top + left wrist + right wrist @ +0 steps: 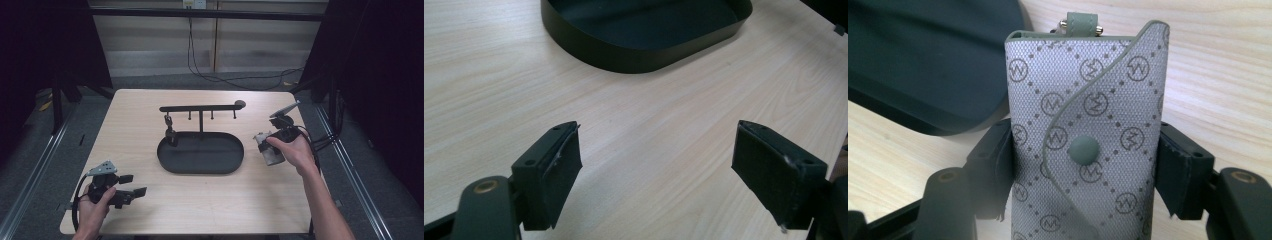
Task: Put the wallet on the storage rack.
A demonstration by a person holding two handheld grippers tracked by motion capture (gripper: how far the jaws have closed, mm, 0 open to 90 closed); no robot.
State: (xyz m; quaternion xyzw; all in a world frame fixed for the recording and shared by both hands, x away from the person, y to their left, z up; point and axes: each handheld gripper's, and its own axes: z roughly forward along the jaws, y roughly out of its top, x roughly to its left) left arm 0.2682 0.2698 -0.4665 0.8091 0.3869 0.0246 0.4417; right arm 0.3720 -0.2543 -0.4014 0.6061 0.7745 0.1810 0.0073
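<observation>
A grey patterned key case [1088, 130] with a green snap button and a green loop at its top stands clamped between the jaws of my right gripper [1083, 172]. In the high view the key case [270, 152] is held above the table's right side, just right of the black oval tray [200, 160], in my right gripper [272, 145]. My left gripper [135, 185] rests low at the front left, its jaws wide apart over bare wood. Its black pads [561, 170] have nothing between them.
A black rack with several hooks [200, 108] rises from the tray's far side; a small dark item [170, 131] hangs from its left hook. The tray's near wall [639, 55] lies ahead of my left gripper. Cables run across the floor behind the table.
</observation>
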